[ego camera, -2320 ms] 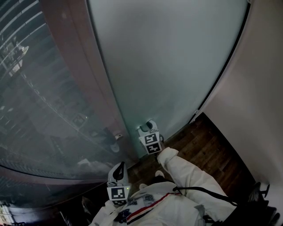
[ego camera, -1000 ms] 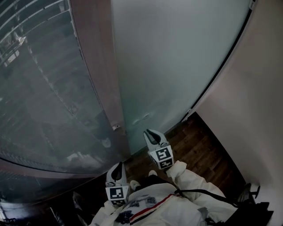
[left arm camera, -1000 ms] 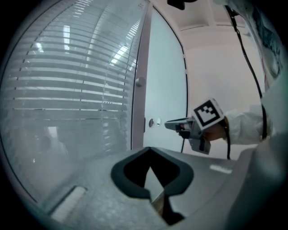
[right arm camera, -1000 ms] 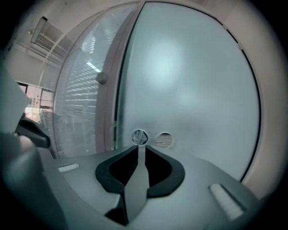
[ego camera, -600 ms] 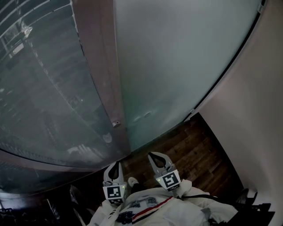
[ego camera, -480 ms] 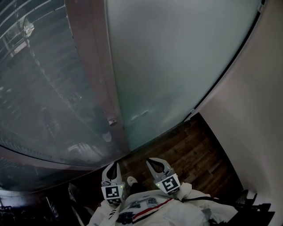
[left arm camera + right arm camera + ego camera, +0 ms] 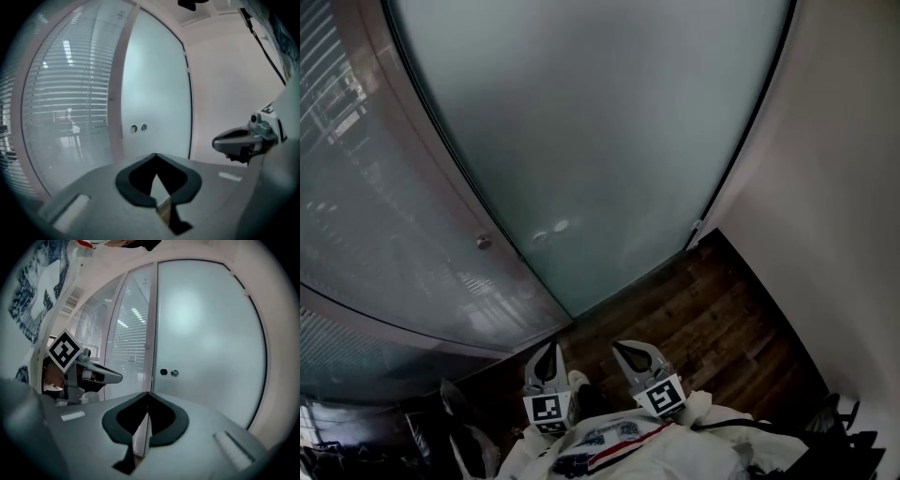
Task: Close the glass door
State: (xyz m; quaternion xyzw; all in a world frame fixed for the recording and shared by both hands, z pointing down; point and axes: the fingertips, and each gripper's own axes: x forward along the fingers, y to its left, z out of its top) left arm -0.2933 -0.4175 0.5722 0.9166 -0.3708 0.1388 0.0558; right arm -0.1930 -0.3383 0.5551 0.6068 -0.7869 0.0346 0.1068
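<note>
The frosted glass door fills the middle of the head view, with two small round fittings low near its left edge. That edge lies along the brown frame post. Both grippers are drawn back near my body, apart from the door. My left gripper is shut and empty, and so is my right gripper. In the left gripper view the left gripper points at the door, with the right gripper beside it. In the right gripper view the right gripper faces the fittings.
A glass wall with blinds runs left of the post. A pale wall stands at the right, meeting the door at a dark edge. Dark wood floor lies between me and the door. My white sleeves show at the bottom.
My right gripper, earlier up at the door by the round fittings, has pulled back to my body. The left gripper stayed low. The view has swung, so the frosted panel now fills the middle.
</note>
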